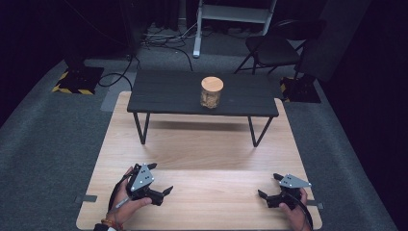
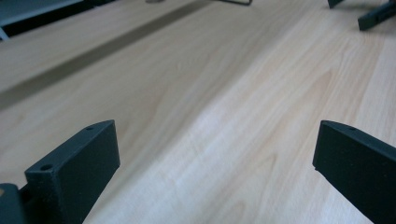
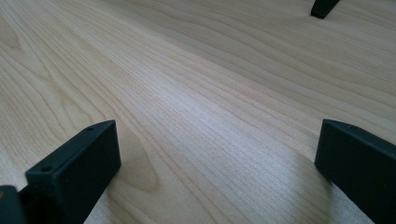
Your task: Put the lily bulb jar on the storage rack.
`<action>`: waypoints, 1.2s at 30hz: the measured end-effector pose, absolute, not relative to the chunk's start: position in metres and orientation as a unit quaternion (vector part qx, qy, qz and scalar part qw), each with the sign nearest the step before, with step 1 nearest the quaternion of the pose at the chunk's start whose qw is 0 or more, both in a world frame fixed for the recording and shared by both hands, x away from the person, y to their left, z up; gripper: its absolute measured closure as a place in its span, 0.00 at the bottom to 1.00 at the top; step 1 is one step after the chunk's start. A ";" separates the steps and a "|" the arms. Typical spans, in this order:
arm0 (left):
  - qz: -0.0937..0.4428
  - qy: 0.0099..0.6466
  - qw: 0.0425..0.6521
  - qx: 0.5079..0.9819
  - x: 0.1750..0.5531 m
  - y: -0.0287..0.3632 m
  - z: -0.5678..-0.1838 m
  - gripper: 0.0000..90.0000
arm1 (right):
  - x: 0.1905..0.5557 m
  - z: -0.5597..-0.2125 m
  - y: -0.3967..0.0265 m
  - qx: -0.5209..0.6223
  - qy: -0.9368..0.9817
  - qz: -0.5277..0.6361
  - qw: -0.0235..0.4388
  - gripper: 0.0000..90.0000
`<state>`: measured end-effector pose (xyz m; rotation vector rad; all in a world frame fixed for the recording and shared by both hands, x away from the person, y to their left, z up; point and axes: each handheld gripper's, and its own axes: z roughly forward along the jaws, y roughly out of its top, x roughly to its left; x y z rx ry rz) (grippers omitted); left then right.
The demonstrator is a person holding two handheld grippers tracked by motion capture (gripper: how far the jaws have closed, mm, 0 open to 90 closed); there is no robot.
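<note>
Jaws of both the left gripper and right gripper stand wide apart, empty, resting low on the pale wooden board, seemingly at ready. Well beyond, a wooden-lidded glass jar stands upright on the low black table.

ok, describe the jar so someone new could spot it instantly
Find the light wooden board on the grey carpet; a low black table stands at its far end. The jar sits upright on that table, right of centre: a clear jar with a round wooden lid, the one object on the tabletop.
</note>
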<state>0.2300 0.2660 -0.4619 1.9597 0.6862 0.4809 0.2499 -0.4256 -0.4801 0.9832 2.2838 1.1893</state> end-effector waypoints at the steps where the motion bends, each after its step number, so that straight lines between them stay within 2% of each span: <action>1: 0.196 0.284 0.481 0.806 0.229 0.266 -0.465 0.01 | 0.250 -0.480 -0.426 0.350 0.813 0.424 0.191 0.00; 36: 0.175 0.285 0.447 0.829 0.226 0.266 -0.489 0.01 | 0.250 -0.480 -0.425 0.352 0.813 0.423 0.191 0.00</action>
